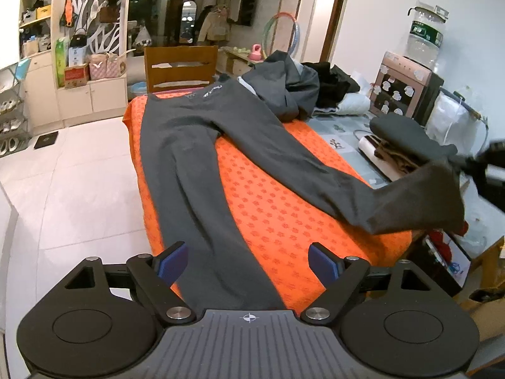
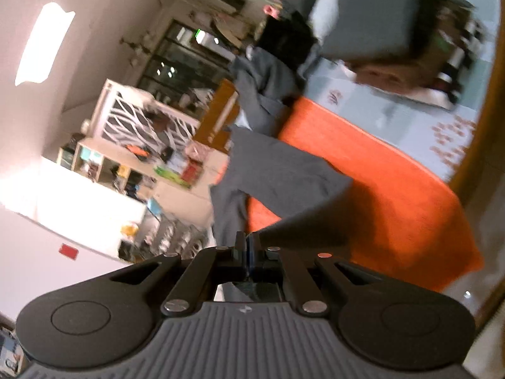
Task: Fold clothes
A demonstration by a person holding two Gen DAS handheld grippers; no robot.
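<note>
Dark grey trousers (image 1: 195, 145) spread on orange patterned cloth (image 1: 284, 208) over the worktop.

Waistband at the far end by a heap of dark grey clothing (image 1: 284, 85), one leg flat and running between the spread fingers of the left claw (image 1: 246, 263) — other leg's cuff lifted off the cloth, pinched in the right claw (image 2: 247, 246), blue pads pressed together on the fabric.

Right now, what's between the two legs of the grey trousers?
Left wrist view: only bare orange cloth lies between the legs of the grey trousers, a wedge that widens toward the cuffs. The right tongs hold one cuff lifted.
</note>
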